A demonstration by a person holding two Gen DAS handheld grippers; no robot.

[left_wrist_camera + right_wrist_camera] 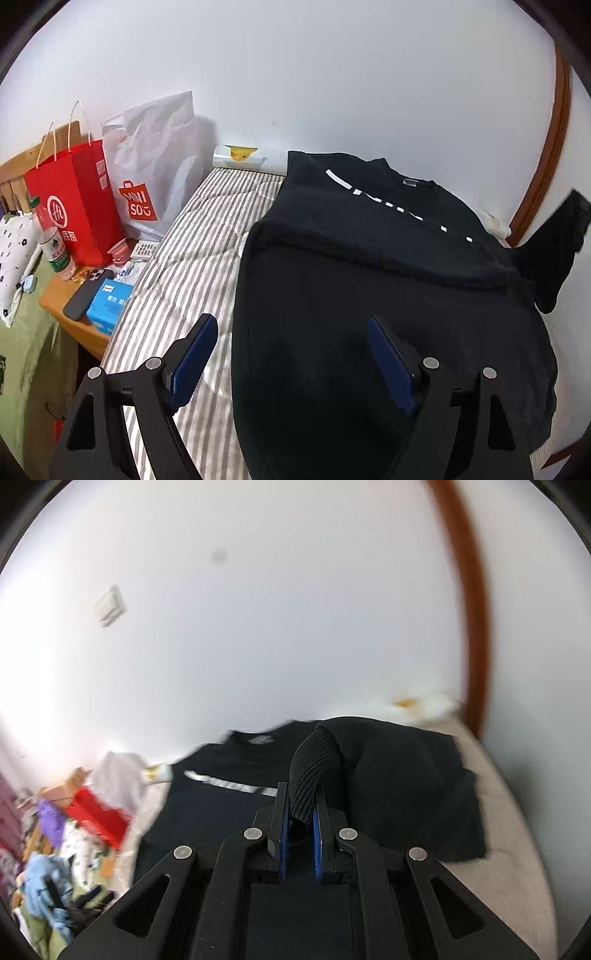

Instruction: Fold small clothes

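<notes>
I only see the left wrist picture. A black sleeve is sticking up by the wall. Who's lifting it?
Observer: The right gripper, shut on the ribbed cuff of the black shirt.
Operator: Is my left one holding anything?
Observer: No, the left gripper is open above the shirt.
Operator: What else don't I see?
Observer: A light switch on the wall, up to the left in the right wrist view.
</notes>
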